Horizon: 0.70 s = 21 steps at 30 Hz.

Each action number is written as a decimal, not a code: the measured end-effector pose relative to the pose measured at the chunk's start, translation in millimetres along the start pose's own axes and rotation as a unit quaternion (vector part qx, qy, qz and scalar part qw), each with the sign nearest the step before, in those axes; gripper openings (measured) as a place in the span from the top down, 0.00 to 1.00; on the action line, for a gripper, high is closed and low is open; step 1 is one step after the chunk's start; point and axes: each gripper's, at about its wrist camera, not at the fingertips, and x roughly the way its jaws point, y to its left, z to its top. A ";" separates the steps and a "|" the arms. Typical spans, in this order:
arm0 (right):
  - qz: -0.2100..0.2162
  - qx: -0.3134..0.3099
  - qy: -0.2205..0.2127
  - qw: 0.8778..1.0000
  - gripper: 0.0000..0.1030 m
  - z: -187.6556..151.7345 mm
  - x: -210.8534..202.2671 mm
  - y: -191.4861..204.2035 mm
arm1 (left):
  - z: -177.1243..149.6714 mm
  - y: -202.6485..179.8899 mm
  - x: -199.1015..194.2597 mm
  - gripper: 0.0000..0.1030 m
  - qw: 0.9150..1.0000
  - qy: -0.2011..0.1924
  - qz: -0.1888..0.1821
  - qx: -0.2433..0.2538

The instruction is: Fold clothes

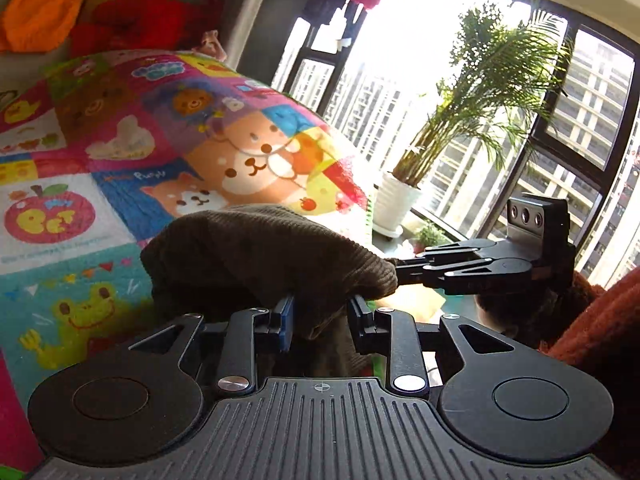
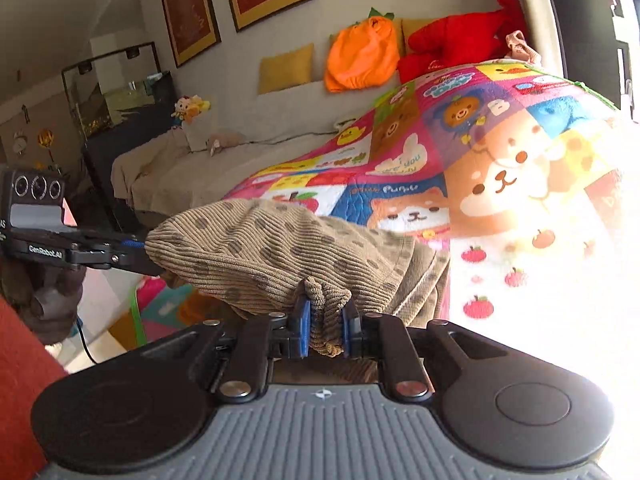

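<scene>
A brown corduroy garment with darker spots (image 2: 272, 248) hangs stretched between both grippers, held above the colourful quilt (image 2: 400, 160). My right gripper (image 2: 326, 326) is shut on a bunched edge of the garment. My left gripper (image 1: 320, 316) is shut on the garment's other edge (image 1: 260, 256), which looks dark against the window light. Each gripper shows in the other's view: the right one at the garment's right end (image 1: 460, 268), the left one at its left end (image 2: 80, 248).
The cartoon patchwork quilt (image 1: 120, 160) covers the bed. Orange (image 2: 360, 56) and red (image 2: 460, 44) plush cushions lie at the headboard. A potted palm (image 1: 460, 120) stands by the large window. A dark cabinet with a glass tank (image 2: 116, 92) stands at the left. An orange-red sleeve (image 2: 20, 360) fills the corner.
</scene>
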 end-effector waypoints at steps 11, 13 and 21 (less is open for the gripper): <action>-0.024 -0.025 0.025 0.999 0.86 -32.5 18.2 15.2 | 64.5 33.1 14.6 0.28 0.994 -0.082 0.035 -0.061; -0.026 -0.030 0.027 0.999 0.84 -33.0 18.0 18.5 | 54.8 36.7 46.9 0.32 0.996 -0.028 0.030 -0.076; -0.030 -0.026 -0.018 0.999 0.54 -3.7 -27.5 3.6 | 18.8 30.8 81.4 0.36 0.993 0.048 0.105 -0.013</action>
